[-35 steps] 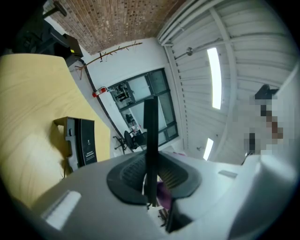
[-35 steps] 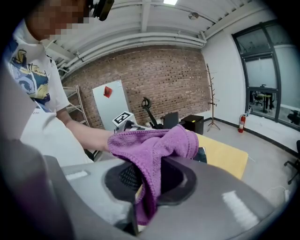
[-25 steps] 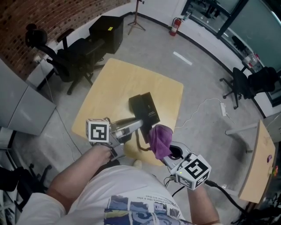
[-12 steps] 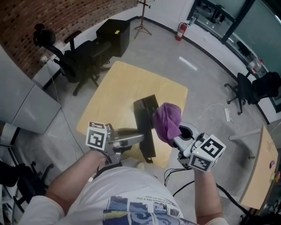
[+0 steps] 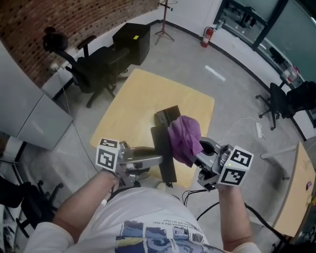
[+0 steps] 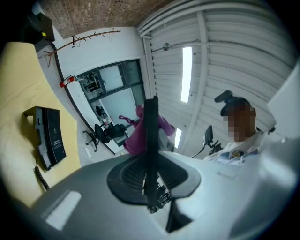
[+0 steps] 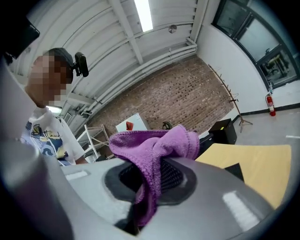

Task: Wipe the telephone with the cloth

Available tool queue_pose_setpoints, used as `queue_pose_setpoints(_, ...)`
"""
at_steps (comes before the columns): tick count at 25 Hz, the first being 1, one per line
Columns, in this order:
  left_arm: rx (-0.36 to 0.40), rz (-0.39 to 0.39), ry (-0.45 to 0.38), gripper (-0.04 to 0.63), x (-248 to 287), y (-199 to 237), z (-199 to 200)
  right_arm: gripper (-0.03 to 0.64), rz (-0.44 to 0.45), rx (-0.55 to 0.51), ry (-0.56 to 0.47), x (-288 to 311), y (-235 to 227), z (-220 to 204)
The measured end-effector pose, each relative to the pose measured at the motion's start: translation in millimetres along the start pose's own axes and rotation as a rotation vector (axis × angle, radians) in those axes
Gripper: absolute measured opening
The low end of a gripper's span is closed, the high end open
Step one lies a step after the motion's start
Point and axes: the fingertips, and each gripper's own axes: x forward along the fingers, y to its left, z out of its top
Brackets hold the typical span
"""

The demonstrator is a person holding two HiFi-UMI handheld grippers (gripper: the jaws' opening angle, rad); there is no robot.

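– Jaws of the left gripper (image 6: pixel 150 185) are pinching the black handset (image 5: pixel 163 146) by its thin edges and holding it up off the desk (image 5: pixel 133 99).
– And what is the right gripper (image 7: pixel 149 187) doing?
– Its jaws are clamping a purple cloth (image 7: pixel 154 143). The cloth is bunching up above the jaws, and a tail of it is hanging down between them.
– Where is the cloth sitting in relation to the handset?
– From the head view it is lying at the handset's upper right side. Whether it is touching or just beside it, I cannot tell.
– And where is the rest of the telephone lying?
– The telephone base (image 5: pixel 169 114) is lying flat on the yellow desk, just beyond the raised handset. A coiled cord (image 6: pixel 40 172) is trailing from it over the desk.
– What is standing around the desk?
– Black office chairs (image 5: pixel 94 69) are standing on the grey floor (image 5: pixel 197 59) off the desk's far left corner, near a brick wall (image 5: pixel 59 15).
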Motion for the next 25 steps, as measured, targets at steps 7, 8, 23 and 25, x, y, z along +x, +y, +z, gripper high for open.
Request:
queue_pose_setpoints(7, 0.032, -0.031, -0.029, 0.075, -7.6, -8.3, 7.7, 0.043, 0.058, 0.068, 0.034, -11.0, 19.1, -33.6)
queue_pose_setpoints(8, 0.036, -0.037, -0.029, 0.075, -8.2, -9.8, 8.7, 0.043, 0.062, 0.076, 0.04, -12.7, 20.6, -37.7)
queue_pose_setpoints(23, 0.036, -0.133, 0.025, 0.075, 7.0, -24.2, -7.3, 0.043, 0.089, 0.062, -0.064, -2.9, 4.3, 11.0)
queue_pose_setpoints(25, 0.038, -0.147, 0.03, 0.075, 4.3, -25.7, -8.3, 0.043, 0.098, 0.075, -0.077, 6.2, 0.7, 14.2)
